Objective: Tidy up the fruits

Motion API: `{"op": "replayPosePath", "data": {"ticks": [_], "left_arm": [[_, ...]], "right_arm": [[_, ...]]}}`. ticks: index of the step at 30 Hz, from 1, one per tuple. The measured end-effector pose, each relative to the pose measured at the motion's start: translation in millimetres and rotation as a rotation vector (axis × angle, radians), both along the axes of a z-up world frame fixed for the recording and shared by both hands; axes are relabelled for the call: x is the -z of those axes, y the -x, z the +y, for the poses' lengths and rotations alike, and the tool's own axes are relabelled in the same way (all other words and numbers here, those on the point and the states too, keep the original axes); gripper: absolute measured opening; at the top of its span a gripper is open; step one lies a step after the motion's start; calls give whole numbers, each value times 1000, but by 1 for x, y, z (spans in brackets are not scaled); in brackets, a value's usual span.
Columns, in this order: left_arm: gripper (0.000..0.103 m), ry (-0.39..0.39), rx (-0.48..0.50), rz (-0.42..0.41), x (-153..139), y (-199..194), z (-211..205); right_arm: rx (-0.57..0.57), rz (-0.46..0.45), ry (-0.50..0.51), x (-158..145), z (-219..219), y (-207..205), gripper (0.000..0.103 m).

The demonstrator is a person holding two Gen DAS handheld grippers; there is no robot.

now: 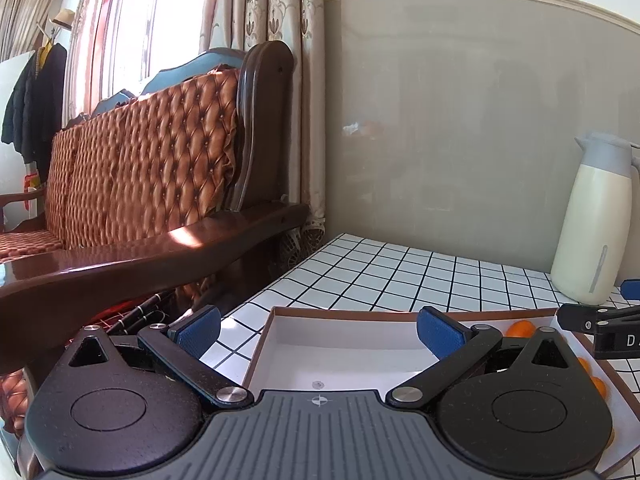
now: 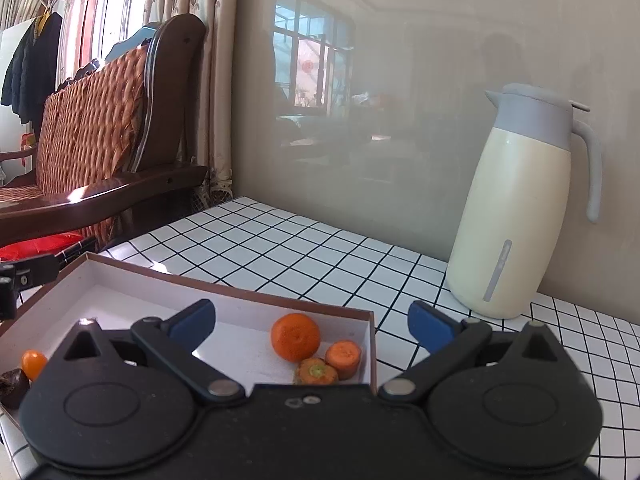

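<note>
A shallow white box with a brown rim (image 2: 224, 292) lies on the checked table. In the right wrist view it holds a mandarin (image 2: 295, 337), two carrot pieces (image 2: 343, 354), a small orange fruit (image 2: 33, 363) and a dark piece (image 2: 14, 387) at the left. My right gripper (image 2: 312, 326) is open and empty just above the box's right end. My left gripper (image 1: 318, 334) is open and empty over the box's left end (image 1: 280, 316). Orange fruits (image 1: 520, 328) show behind its right finger. The right gripper's tip (image 1: 600, 326) shows at the right edge.
A cream jug with a grey lid (image 2: 516, 216) stands at the back right against the grey wall. A wooden bench with an orange tufted cushion (image 1: 152, 152) stands left of the table. A red bag (image 2: 44, 246) lies under it.
</note>
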State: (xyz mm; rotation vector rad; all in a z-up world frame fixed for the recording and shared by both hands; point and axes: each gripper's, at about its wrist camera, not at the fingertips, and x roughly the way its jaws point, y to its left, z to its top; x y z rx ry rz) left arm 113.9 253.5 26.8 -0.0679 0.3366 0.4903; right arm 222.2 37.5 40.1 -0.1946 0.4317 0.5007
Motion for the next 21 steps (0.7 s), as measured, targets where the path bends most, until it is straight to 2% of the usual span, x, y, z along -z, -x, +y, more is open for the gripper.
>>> {"op": "replayPosePath", "data": {"ticks": [7, 13, 21], "left_arm": [[103, -4, 10, -9, -7, 8, -12], [103, -4, 23, -19, -17, 30, -25], [103, -13, 54, -34, -36, 83, -56]], "right_arm": [[4, 1, -23, -8, -6, 12, 97], [3, 1, -46, -20, -16, 29, 97], [-30, -45, -61, -48, -41, 87, 97]]}}
